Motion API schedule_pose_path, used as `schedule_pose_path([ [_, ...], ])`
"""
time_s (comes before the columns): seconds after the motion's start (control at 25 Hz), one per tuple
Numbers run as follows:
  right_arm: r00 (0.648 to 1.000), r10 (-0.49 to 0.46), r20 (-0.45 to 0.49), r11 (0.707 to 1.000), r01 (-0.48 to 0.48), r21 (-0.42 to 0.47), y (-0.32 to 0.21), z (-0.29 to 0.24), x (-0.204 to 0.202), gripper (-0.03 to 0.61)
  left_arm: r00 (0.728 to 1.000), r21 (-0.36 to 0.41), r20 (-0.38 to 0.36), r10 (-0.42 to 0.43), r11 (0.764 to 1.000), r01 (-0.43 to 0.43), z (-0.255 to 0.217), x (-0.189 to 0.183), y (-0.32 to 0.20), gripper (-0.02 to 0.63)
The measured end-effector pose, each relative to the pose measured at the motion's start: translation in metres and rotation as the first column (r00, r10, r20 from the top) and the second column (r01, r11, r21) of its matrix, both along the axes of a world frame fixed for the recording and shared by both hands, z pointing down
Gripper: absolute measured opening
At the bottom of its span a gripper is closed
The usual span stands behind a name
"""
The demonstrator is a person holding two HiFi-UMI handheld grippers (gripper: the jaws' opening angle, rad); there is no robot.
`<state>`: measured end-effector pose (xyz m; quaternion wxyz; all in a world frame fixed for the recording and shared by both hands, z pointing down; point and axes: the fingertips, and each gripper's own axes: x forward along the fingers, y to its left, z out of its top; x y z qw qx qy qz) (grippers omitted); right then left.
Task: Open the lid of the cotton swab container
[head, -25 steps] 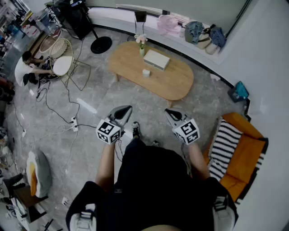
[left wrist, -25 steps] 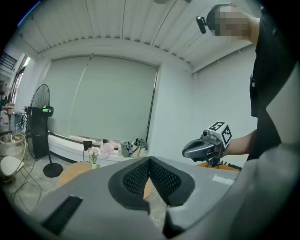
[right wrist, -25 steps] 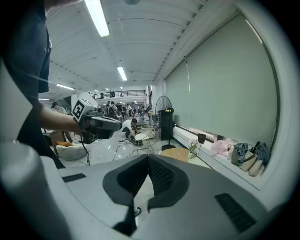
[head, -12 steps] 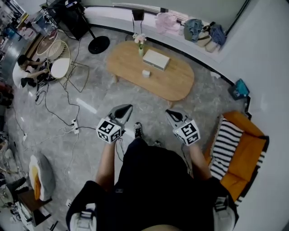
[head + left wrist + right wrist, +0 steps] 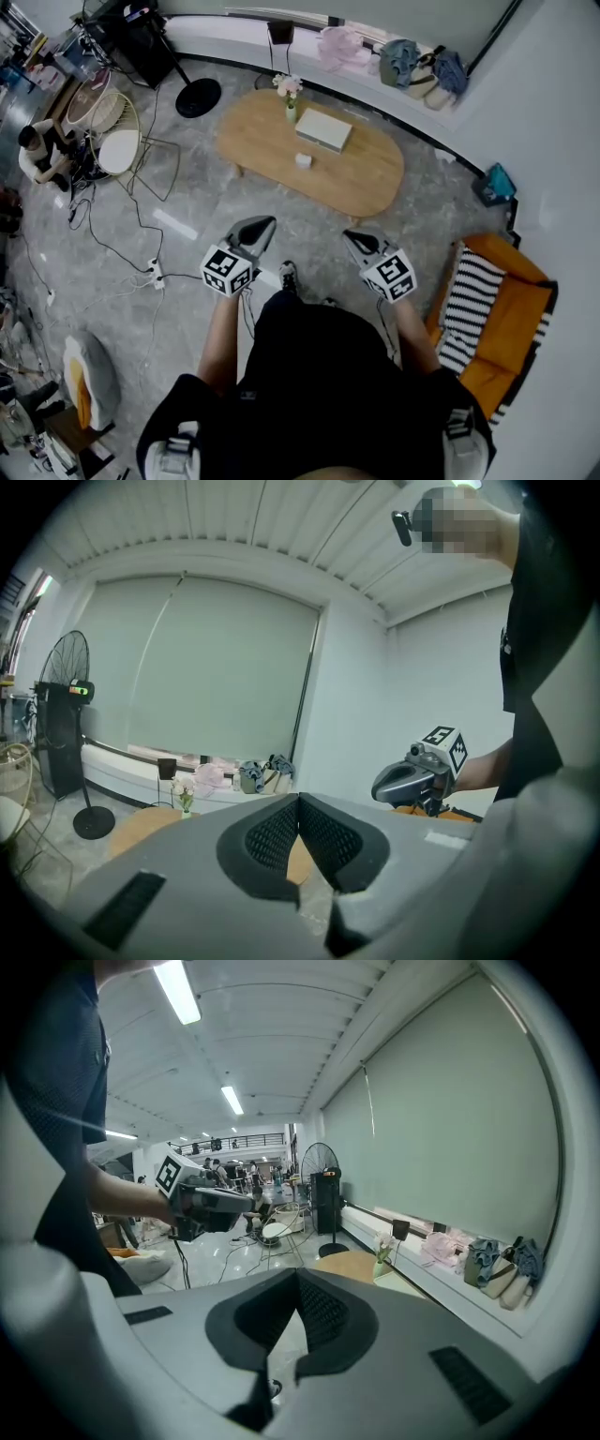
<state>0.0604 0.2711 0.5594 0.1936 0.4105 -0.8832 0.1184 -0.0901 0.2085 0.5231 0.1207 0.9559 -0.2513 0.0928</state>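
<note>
Both empty and closed tight, the left tool [image 5: 264, 223] and right tool [image 5: 350, 234] could knock the small white container [image 5: 303, 160] off the middle of the surface [image 5: 367, 178] if they reach it unopened.

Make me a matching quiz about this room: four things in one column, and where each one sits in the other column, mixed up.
Things:
1. flower vase
2. striped cushion
3. floor fan
4. small white container

Places:
A. on the orange seat, at the right of the head view
B. near the middle of the wooden table
C. at the table's far edge, next to the flat white box
D. on the floor, beyond the table's left end in the head view

Pairs: 1-C, 2-A, 3-D, 4-B
</note>
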Motion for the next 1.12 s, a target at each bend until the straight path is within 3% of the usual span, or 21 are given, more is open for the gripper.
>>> schedule_pose_path([
  [0.44, 0.994, 0.062, -0.091, 0.998, -0.063, -0.009, -0.042, 0.009, -0.01, -0.005, 0.997, -0.001, -0.007, 0.071, 0.998, -0.071, -0.002, -0.005, -0.06, 0.0],
  [0.8, 0.983, 0.155, -0.097, 0.987, -0.159, -0.027, -0.063, 0.014, -0.003, -0.005, 0.989, 0.009, -0.012, 0.15, 0.989, -0.15, -0.004, 0.005, -0.096, 0.0],
  [1.12, 0.97, 0.231, -0.071, 0.97, -0.235, -0.054, -0.092, 0.021, -0.018, -0.005, 0.983, -0.003, -0.005, 0.184, 0.983, -0.184, 0.002, -0.014, -0.118, 0.0],
])
